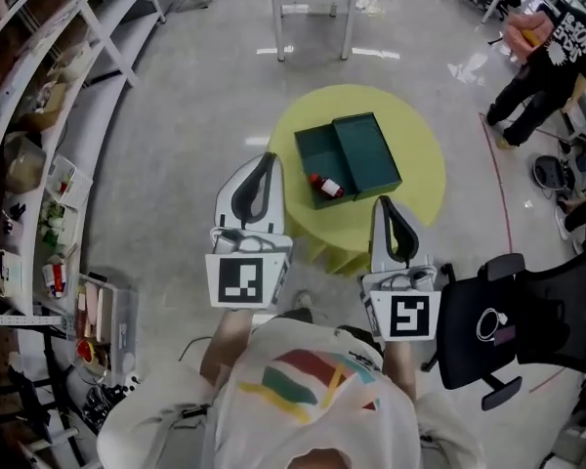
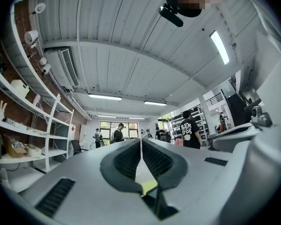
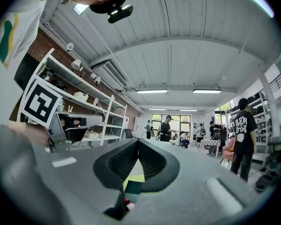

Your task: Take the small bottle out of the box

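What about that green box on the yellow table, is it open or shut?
Open. The head view shows the dark inside of the green box, and its lid lies flat alongside it.

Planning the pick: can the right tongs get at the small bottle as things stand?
Probably yes. The green box lies open, the small bottle lies exposed in it, and nothing stands between it and the right tongs. They are shut, though, so open them first.

White T-shirt point(image 1: 303, 389), red-green-yellow stripe print on chest. Left claw point(image 1: 270, 157), right claw point(image 1: 381, 202): white shells, black linings, black-white marker cubes point(image 1: 246, 279).
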A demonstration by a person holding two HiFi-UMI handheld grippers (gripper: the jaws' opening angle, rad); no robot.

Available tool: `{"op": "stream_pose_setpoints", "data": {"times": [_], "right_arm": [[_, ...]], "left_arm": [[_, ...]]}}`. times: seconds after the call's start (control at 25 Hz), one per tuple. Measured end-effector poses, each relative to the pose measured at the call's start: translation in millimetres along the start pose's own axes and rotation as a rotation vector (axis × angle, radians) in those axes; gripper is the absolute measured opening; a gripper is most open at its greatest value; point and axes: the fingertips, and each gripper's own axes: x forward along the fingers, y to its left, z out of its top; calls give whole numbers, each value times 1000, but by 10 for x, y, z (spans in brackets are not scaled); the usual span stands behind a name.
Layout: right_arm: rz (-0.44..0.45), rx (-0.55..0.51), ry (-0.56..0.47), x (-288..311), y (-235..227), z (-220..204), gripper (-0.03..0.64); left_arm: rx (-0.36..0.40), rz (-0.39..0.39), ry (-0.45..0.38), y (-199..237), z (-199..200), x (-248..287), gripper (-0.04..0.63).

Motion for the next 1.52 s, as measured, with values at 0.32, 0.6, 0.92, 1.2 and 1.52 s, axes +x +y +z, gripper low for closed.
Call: {"op": "stream_pose_setpoints", "data": {"times": [0.32, 0.6, 0.92, 1.2, 1.52], "right_arm": [[40, 34, 25, 249, -40, -49, 5], [90, 46, 17, 480, -101, -150, 5], [111, 54, 4, 699, -313, -172, 5], [139, 34, 33, 775, -356, -231, 5], [189, 37, 49, 1034, -434, -228, 5]], "left_arm": [[-51, -5, 41, -25, -231, 243, 23], [-37, 43, 30, 32, -220, 425, 23], [-8, 70, 9, 48, -168, 695, 23], [-6, 91, 22, 37, -221, 758, 23], [7, 109, 30, 61, -272, 830, 23]]}}
